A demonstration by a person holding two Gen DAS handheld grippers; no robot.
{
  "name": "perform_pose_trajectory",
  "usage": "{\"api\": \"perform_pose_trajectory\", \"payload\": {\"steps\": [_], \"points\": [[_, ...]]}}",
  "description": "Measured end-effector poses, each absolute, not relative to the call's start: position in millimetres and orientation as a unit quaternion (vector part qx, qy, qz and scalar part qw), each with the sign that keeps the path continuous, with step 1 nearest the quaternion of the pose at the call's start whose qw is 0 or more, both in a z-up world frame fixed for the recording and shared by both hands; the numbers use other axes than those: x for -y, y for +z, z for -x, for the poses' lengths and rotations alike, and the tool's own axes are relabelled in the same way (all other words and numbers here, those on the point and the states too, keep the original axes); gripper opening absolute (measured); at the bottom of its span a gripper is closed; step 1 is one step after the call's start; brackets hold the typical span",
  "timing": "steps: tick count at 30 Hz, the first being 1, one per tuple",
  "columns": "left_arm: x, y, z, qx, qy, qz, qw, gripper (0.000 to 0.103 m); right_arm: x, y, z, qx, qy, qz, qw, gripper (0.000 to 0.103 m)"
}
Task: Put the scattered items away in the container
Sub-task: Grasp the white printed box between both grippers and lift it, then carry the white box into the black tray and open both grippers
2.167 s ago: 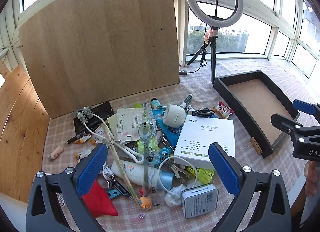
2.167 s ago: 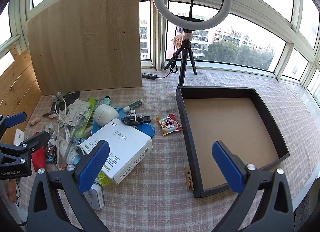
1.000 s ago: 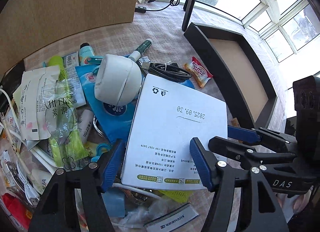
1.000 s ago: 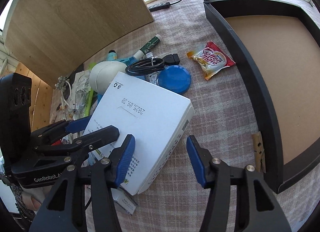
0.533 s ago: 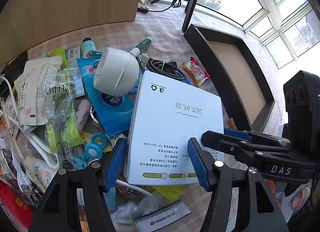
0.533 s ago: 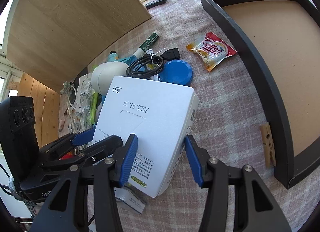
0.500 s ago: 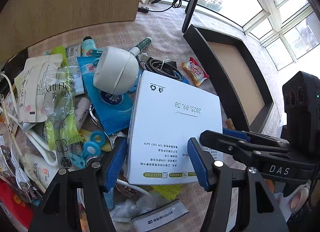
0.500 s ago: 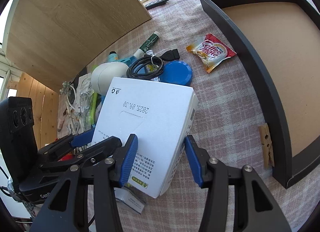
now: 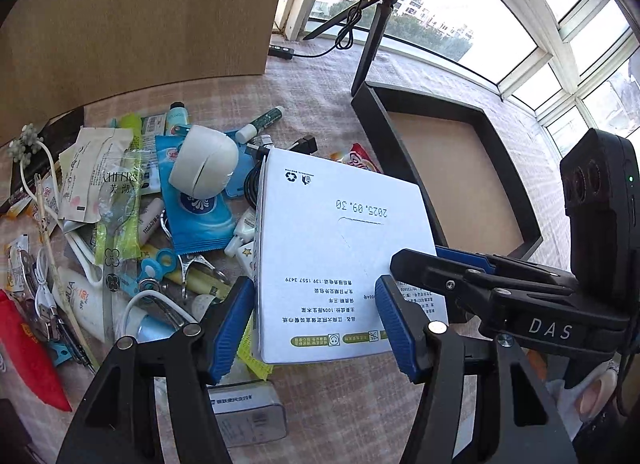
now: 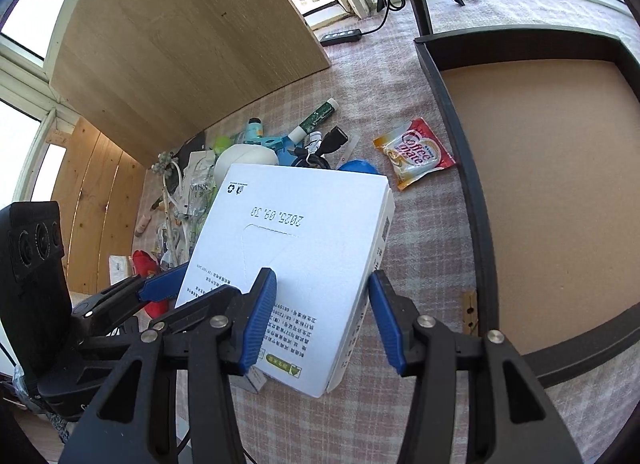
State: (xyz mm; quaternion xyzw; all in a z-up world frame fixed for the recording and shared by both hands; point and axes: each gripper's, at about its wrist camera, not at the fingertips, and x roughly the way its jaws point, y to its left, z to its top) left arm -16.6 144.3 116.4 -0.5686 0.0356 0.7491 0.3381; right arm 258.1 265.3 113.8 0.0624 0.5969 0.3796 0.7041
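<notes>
White box [image 9: 340,248], clamped at its near corners by both the left gripper [image 9: 316,328] and right gripper [image 10: 320,316] jaws, long axis toward twelve o'clock; tray [image 10: 452,112] lies at two o'clock.

You have one white box [image 9: 340,248], one black tray [image 10: 452,112], one coffee creamer sachet [image 10: 414,153], one white dome [image 9: 202,162] and two hand-held grippers.

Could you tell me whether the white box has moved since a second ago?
Yes. The white box is lifted off the pile, its far edge now hiding most of the blue lid.
</notes>
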Motion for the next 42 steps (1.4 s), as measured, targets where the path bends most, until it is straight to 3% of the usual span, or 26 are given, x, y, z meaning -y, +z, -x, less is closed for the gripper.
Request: {"api": "perform_pose_trajectory", "payload": {"steps": [6,9,24,33,42], "points": [[-210,136,-20,-0.033,0.763,0.546,0.345,0.059,-204,133,-294,-0.571,0.387,-0.055,0.721,0.049],[-255,133,-40,-0.038,0.752,0.547,0.366,0.065,-164,134,-315,-0.566,0.378,-0.049,0.731,0.049],[-459,114,-118,-0.075,0.691,0.559,0.453,0.068,13,104,-418,-0.559,0.257,-0.035,0.787,0.049],[-441,117,-119,-0.098,0.701,0.552,0.44,0.07,32,102,-423,-0.539,0.232,-0.049,0.808,0.05],[-343,117,-105,-0.091,0.748,0.541,0.374,0.075,-47,126,-378,-0.499,0.301,0.019,0.813,0.057]]}}
